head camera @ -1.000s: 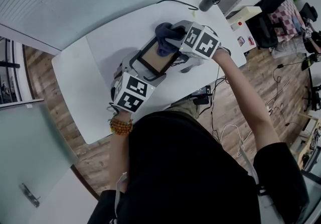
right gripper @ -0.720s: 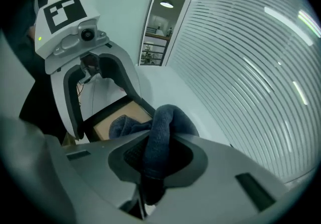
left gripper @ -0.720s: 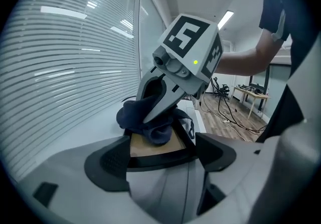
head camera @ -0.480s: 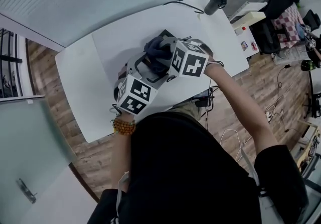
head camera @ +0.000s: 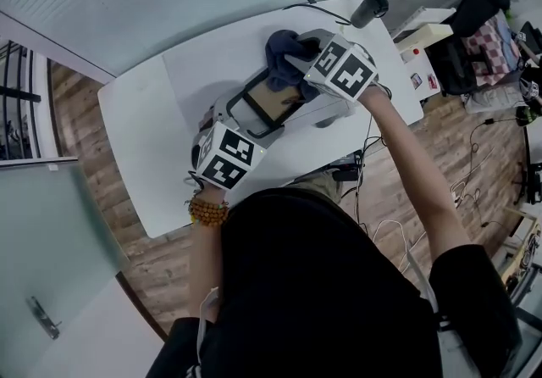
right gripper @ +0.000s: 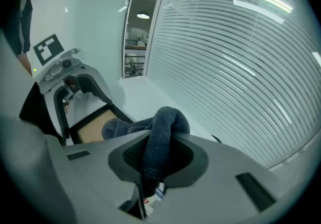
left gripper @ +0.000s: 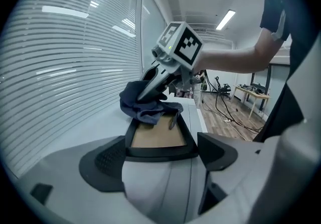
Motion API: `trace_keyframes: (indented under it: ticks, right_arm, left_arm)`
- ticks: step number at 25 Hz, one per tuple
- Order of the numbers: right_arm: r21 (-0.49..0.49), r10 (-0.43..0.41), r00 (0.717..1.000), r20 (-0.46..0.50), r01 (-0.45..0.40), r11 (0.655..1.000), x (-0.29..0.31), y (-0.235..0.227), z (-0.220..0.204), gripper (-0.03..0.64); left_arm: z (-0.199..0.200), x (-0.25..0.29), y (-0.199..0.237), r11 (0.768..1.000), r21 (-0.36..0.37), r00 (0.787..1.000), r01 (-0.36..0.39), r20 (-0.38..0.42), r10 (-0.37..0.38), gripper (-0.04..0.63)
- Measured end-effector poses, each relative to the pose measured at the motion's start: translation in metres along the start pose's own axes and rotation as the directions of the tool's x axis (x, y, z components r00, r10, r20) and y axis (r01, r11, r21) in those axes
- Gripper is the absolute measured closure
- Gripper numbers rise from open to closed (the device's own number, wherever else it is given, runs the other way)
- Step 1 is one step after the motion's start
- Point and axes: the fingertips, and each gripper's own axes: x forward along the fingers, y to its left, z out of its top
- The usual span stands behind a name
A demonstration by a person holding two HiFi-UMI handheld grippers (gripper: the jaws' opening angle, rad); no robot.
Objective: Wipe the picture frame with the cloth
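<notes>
The left gripper (left gripper: pixel 160 151) has its fingers clamped across the near end of the picture frame (left gripper: pixel 153 136), held over the table (head camera: pixel 152 130). They have just eased open a touch around it, so a firm wipe could twist or drop the frame. The right gripper's (right gripper: pixel 158 160) fingers are clenched on the cloth (right gripper: pixel 161 130) at the frame's far end—a thin fold that could pull free mid-stroke.
</notes>
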Motion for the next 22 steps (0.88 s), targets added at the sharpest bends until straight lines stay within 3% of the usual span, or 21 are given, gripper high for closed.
trace_keyframes:
  ticks: [2, 6, 13, 16, 18, 20, 22]
  right_arm:
    - [-0.038, -0.035, 0.997, -0.063, 0.033, 0.999, 0.011, -0.001, -0.008, 0.574]
    - [-0.141, -0.075, 0.995, -0.071, 0.065, 0.988, 0.022, 0.023, 0.008, 0.575]
    - [-0.152, 0.057, 0.998, -0.019, -0.059, 0.987, 0.032, 0.081, 0.040, 0.578]
    - [-0.006, 0.229, 0.969, 0.088, -0.230, 0.973, 0.022, 0.082, 0.038, 0.577]
    - [0.140, 0.255, 0.942, 0.216, -0.288, 0.947, 0.003, 0.060, 0.042, 0.575]
    - [0.186, 0.118, 0.965, 0.233, -0.164, 0.969, -0.014, 0.022, 0.038, 0.577]
    - [0.108, -0.039, 0.991, 0.125, 0.025, 0.994, -0.016, -0.004, 0.018, 0.577]
  left_arm:
    - [0.001, 0.000, -0.001, 1.000, -0.008, 1.000, -0.004, 0.001, 0.004, 0.158]
    - [0.000, 0.001, -0.001, 1.000, -0.011, 1.000, -0.008, -0.001, 0.008, 0.153]
    - [0.000, 0.000, 0.002, 1.000, -0.015, 1.000, -0.014, 0.001, 0.014, 0.153]
    - [0.001, 0.000, 0.001, 1.000, -0.008, 1.000, -0.027, 0.004, 0.027, 0.153]
    - [0.002, -0.001, -0.001, 0.999, -0.002, 0.999, -0.032, 0.004, 0.032, 0.153]
    - [0.002, 0.000, -0.002, 0.999, 0.004, 0.999, -0.033, 0.006, 0.033, 0.153]
    - [0.001, 0.001, -0.001, 0.999, 0.005, 0.999, -0.034, 0.006, 0.034, 0.153]
